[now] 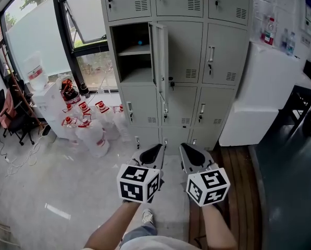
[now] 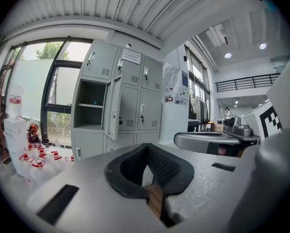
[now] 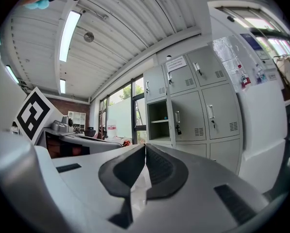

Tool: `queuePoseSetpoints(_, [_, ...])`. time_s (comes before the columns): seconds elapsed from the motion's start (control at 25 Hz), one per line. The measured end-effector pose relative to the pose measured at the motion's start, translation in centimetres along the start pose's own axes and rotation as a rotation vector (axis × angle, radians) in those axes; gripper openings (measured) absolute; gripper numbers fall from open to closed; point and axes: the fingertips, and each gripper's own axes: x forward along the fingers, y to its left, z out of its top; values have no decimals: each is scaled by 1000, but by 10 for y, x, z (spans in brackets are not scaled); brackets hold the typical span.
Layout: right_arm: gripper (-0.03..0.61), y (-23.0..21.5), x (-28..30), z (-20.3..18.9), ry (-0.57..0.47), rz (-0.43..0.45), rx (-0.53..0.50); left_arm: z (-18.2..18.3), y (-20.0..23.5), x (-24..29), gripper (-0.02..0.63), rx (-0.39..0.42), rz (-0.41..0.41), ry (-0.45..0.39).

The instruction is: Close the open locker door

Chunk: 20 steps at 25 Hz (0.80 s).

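A person stands facing a grey locker bank [image 1: 218,56] with the job of closing its one open door not yet begun. The locker door [image 1: 159,56] in the left column of the middle row hangs swung fully outward, seen almost edge-on from the head view, and leaves its compartment [image 1: 136,61] and inner shelf exposed. A small blue object sits on the shelf, too small to identify. All the other doors in view look shut. Both handheld tools are held low and close together in front of the body, well short of the lockers and touching nothing. The left gripper [image 1: 158,150] has its jaws pressed together with nothing between them, and the right gripper [image 1: 185,150] is likewise closed and empty. Their own views look across the room at the cabinet from a distance, with the open door standing clear ahead. To the left, a cluster of red-capped water jugs [image 1: 90,134] crowds the floor beneath the window [image 1: 90,20], clear of the door's swing as far as the views show. On this evidence nothing of the task is done. What is left is the approach, a contact on the door's outer face or free edge, and a push round until it sits flush with its neighbours.
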Motion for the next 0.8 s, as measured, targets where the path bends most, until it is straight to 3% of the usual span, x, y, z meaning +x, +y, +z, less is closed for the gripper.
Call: queuePoseSetpoints(0.8, [6,-34,173,24,4,-61,-5,43,143,103,6,6,-78,3])
